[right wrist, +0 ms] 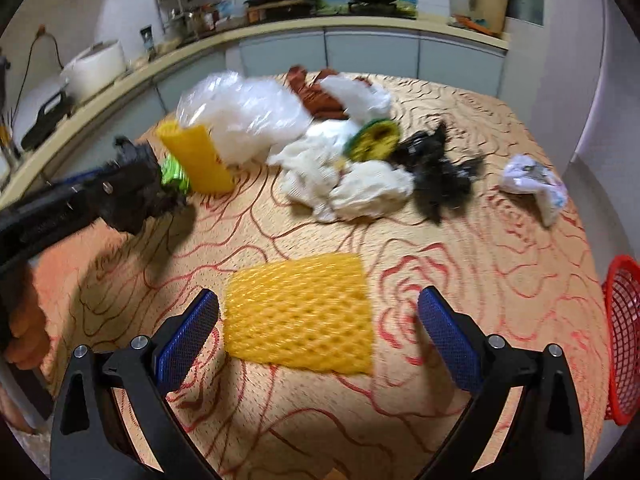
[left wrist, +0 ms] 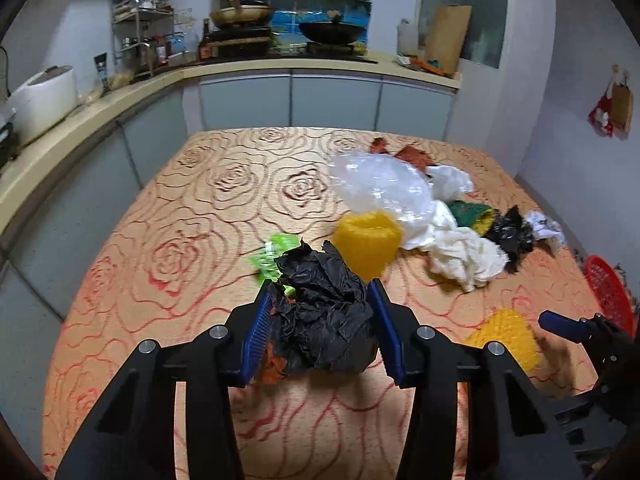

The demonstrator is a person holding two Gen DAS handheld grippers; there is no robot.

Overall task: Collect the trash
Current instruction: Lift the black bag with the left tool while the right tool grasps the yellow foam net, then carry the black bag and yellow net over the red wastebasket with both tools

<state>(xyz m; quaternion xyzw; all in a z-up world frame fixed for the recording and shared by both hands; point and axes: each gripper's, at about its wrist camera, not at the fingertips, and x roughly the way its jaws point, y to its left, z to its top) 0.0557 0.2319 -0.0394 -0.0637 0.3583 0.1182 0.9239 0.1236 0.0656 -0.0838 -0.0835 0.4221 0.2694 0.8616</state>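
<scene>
My left gripper [left wrist: 320,300] is shut on a crumpled black plastic bag [left wrist: 326,320], its blue pads pressed against both sides; a bit of orange scrap shows under the bag. In the right wrist view this left gripper [right wrist: 160,184] comes in from the left with the black bag [right wrist: 132,196]. My right gripper [right wrist: 318,308] stands open over a flat yellow foam net [right wrist: 300,312] that lies between its fingers, untouched. That foam net [left wrist: 506,334] shows at the lower right in the left wrist view, beside the right gripper's blue fingertip [left wrist: 560,326].
A trash pile lies on the rose-patterned table [right wrist: 480,280]: clear plastic bag [right wrist: 244,112], white wads [right wrist: 360,188], black scraps [right wrist: 436,172], upright yellow foam tube [left wrist: 366,240], green wrapper [left wrist: 272,256], crumpled white paper [right wrist: 536,184]. A red basket [right wrist: 622,340] hangs off the right edge.
</scene>
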